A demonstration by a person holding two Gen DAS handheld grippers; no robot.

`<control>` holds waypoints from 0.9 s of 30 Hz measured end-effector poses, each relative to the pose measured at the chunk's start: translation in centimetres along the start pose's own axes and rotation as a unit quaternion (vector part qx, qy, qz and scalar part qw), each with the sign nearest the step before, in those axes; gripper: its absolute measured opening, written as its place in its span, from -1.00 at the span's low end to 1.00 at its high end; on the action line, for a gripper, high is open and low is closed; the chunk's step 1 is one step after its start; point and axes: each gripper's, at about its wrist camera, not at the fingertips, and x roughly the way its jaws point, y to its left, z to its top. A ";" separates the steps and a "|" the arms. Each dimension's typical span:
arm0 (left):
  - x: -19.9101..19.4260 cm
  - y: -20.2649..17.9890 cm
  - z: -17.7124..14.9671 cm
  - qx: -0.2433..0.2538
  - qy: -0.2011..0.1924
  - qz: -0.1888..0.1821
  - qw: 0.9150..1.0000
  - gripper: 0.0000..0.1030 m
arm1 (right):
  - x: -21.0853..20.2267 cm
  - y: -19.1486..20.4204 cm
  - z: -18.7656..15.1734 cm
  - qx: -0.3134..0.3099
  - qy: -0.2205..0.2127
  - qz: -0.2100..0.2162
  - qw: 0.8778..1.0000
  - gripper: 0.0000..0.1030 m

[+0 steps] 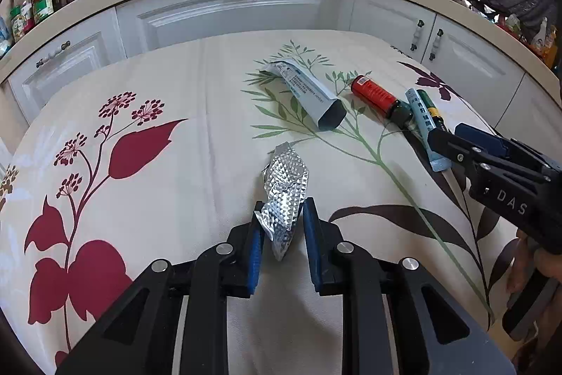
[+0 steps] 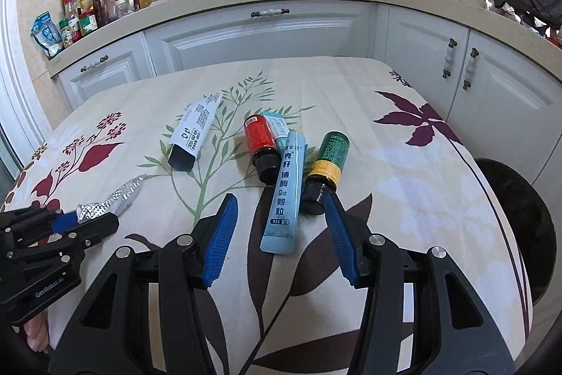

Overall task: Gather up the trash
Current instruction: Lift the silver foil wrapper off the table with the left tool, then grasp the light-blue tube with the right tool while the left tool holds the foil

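Two grippers: left gripper [image 1: 281, 224] fingers clamped on crumpled foil wrapper [image 1: 286, 195]; right gripper [image 2: 281, 231] fingers apart, straddling blue sachet [image 2: 286, 195] on floral surface [image 2: 404, 164].

Green-labelled bottle [image 1: 430, 109] lies mostly hidden behind sachet [image 1: 423, 125] (left view).

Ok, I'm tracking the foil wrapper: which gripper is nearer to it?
Left. The left gripper has the foil wrapper between its fingers; the right gripper sits off to the side, around the blue sachet.
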 end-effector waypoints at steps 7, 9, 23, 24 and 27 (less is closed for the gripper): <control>-0.4 1.6 0.3 -0.031 -0.012 0.016 0.999 -0.57 | 0.9 -0.3 0.1 0.005 0.028 0.003 1.000 -0.04; -0.4 1.9 0.4 -0.034 -0.013 0.018 0.999 -0.57 | 1.3 -0.1 0.1 0.001 0.038 0.004 0.999 -0.18; -0.1 2.4 0.4 -0.040 -0.010 0.018 0.999 -0.57 | 1.9 0.4 0.1 -0.007 0.059 0.011 0.998 -0.51; 0.0 2.4 0.4 -0.041 -0.010 0.018 0.999 -0.57 | 2.0 0.4 0.1 -0.006 0.060 0.014 0.998 -0.43; 0.0 2.5 0.5 -0.040 -0.011 0.018 0.999 -0.57 | 2.0 0.7 0.2 -0.014 0.062 0.012 0.998 -0.47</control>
